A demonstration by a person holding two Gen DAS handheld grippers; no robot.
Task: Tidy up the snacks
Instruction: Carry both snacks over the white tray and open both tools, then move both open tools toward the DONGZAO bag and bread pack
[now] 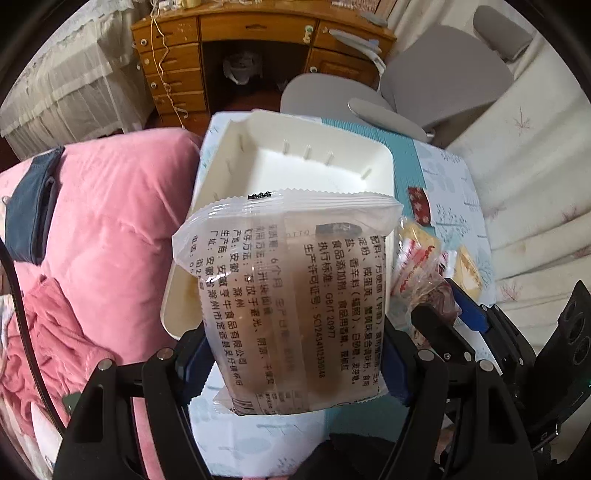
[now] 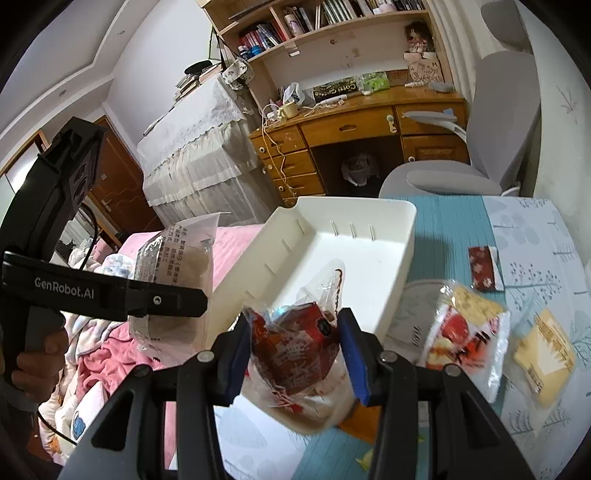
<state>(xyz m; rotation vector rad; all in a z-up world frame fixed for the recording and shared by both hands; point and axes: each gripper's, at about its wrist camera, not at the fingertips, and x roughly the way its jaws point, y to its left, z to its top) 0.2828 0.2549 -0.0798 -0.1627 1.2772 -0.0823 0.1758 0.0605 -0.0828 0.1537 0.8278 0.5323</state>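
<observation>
The left gripper (image 1: 295, 354) held the clear printed packet (image 1: 284, 295) lengthwise toward the white bin (image 1: 221, 173) above it in frame; the right gripper (image 2: 293, 354) clamped a red-wrapped snack (image 2: 295, 350), bin upper-centre, equally near.

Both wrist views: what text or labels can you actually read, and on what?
"GenRobot.AI": on the black arm of the left tongs, right wrist view.
"GB/T 20977": in the Chinese print on the clear packet in the left tongs.
"6个月": same packet.
Red wrapper in the right tongs: crumpled, unreadable.
Book spines and desk items: too small.
</observation>
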